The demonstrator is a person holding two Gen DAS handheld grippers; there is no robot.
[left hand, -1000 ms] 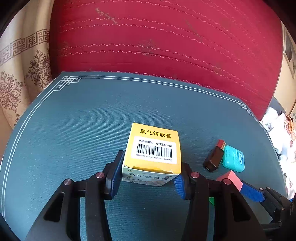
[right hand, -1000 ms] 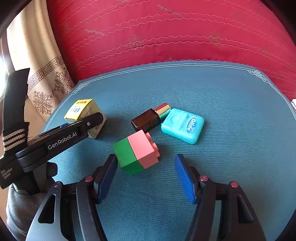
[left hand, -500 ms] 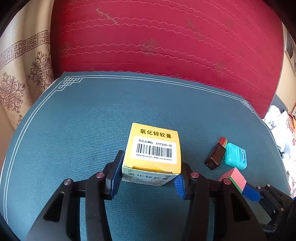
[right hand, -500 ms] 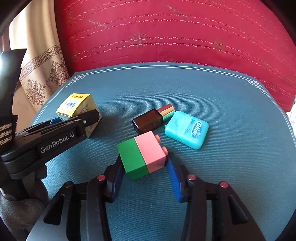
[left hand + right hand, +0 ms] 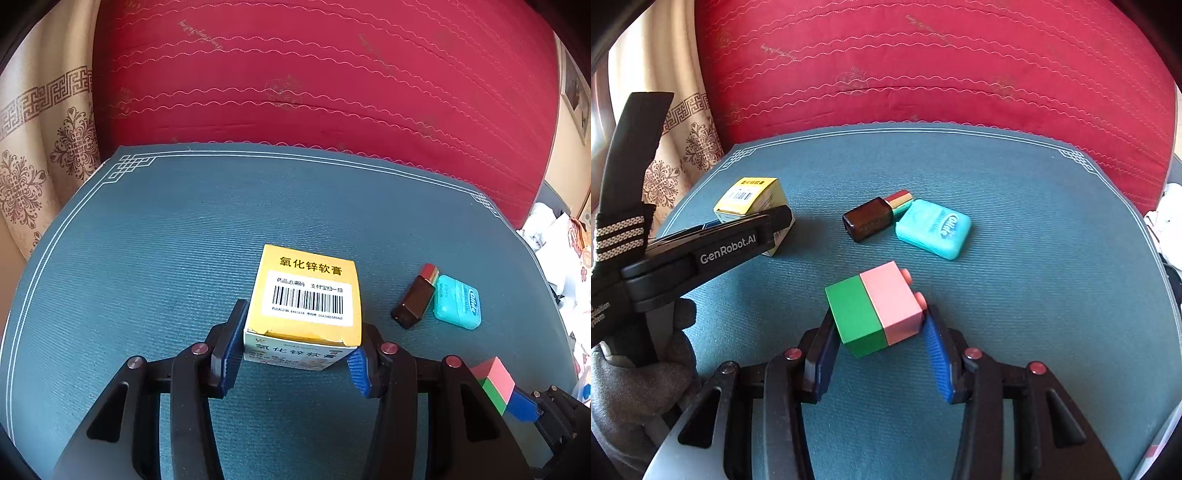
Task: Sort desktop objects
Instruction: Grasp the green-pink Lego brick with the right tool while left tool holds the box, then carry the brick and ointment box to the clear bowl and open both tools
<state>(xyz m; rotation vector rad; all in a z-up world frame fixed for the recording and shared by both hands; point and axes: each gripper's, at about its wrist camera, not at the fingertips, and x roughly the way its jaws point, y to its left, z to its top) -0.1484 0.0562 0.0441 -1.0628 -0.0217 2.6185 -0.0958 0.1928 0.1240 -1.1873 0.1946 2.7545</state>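
My left gripper (image 5: 295, 354) is shut on a yellow ointment box (image 5: 306, 295) with a barcode label, held over the blue mat (image 5: 147, 258). My right gripper (image 5: 882, 343) is shut on a green and pink toy block (image 5: 875, 308). The box also shows in the right wrist view (image 5: 750, 195), behind the left gripper's arm. The block also shows in the left wrist view (image 5: 495, 380), at the lower right.
A small brown bottle (image 5: 871, 218) and a teal floss case (image 5: 934, 229) lie side by side on the mat, also in the left wrist view (image 5: 413, 299) (image 5: 458, 301). A red cushion (image 5: 923, 66) stands behind the mat. A patterned curtain (image 5: 37, 147) hangs at the left.
My right gripper has closed on the green and pink block and lifted it slightly. My left gripper keeps its hold on the yellow box and has risen a little.
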